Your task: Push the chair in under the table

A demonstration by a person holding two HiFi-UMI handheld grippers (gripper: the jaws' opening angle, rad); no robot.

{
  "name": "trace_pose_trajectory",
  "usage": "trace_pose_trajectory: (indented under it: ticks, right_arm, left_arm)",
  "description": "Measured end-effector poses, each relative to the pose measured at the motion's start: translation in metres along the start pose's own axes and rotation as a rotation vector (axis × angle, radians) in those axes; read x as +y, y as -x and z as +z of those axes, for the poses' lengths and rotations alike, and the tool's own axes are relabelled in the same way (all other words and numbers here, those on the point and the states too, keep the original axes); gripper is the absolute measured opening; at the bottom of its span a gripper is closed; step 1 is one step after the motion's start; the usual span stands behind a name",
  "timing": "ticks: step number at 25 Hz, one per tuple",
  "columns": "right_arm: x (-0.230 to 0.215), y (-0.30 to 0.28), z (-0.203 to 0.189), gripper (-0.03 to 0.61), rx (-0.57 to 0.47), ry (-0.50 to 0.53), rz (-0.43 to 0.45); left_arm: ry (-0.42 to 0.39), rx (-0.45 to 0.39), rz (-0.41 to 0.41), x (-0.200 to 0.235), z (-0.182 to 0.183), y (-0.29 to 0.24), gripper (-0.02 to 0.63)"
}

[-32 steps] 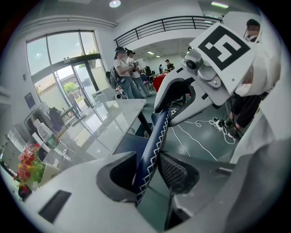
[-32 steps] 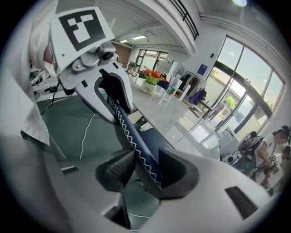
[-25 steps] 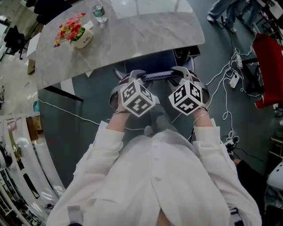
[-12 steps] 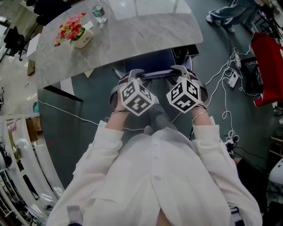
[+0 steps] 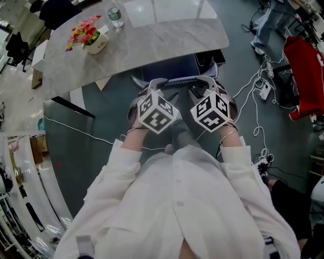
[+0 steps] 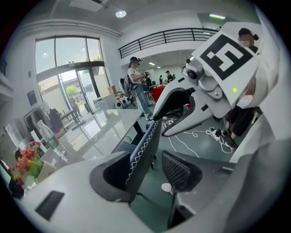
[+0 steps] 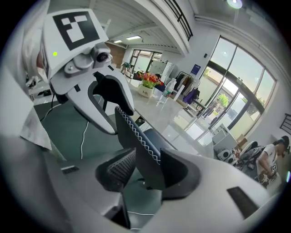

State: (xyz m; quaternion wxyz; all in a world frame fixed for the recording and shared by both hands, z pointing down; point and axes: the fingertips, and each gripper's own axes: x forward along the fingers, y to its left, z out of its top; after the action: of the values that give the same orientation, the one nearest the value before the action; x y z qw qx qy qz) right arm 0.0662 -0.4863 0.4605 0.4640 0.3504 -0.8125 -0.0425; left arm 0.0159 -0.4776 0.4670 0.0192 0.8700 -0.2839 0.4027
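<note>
The dark blue chair (image 5: 172,68) stands tucked under the grey marble table (image 5: 152,35), and only its backrest top (image 5: 177,81) shows at the table's near edge. My left gripper (image 5: 152,86) straddles the backrest (image 6: 143,154) with its jaws opening. The padding lies against one jaw, and a gap shows before the ribbed pad (image 6: 182,170). My right gripper (image 5: 205,85) holds the same backrest (image 7: 136,141) farther right, with both pads against it.
A pot of flowers (image 5: 88,35) and a water bottle (image 5: 115,15) stand on the table's far left. White cables and a power strip (image 5: 260,93) lie on the floor to the right, near a red chair (image 5: 304,76). A person (image 5: 268,25) stands beyond.
Both grippers have drawn slightly back and up along the backrest. The left jaws have spread off the padding. The chair stays under the table.
</note>
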Motion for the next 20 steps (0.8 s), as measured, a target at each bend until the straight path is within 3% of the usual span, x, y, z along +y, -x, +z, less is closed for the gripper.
trace_pose_trajectory:
  ticks: [10,16,20]
  right_arm:
    - [0.032,0.051,0.011,0.154,-0.103,-0.172,-0.033]
    - [0.057,0.084,0.026,0.153,-0.256,-0.403,0.059]
    - [0.068,0.106,0.041,0.129,-0.379,-0.440,0.092]
  left_arm:
    - [0.103,-0.099,-0.020,-0.036,-0.001,0.049,0.209]
    - [0.154,-0.152,-0.024,-0.053,-0.004,0.081,0.204]
    - [0.179,-0.226,0.013,-0.056,0.002,0.100,0.157]
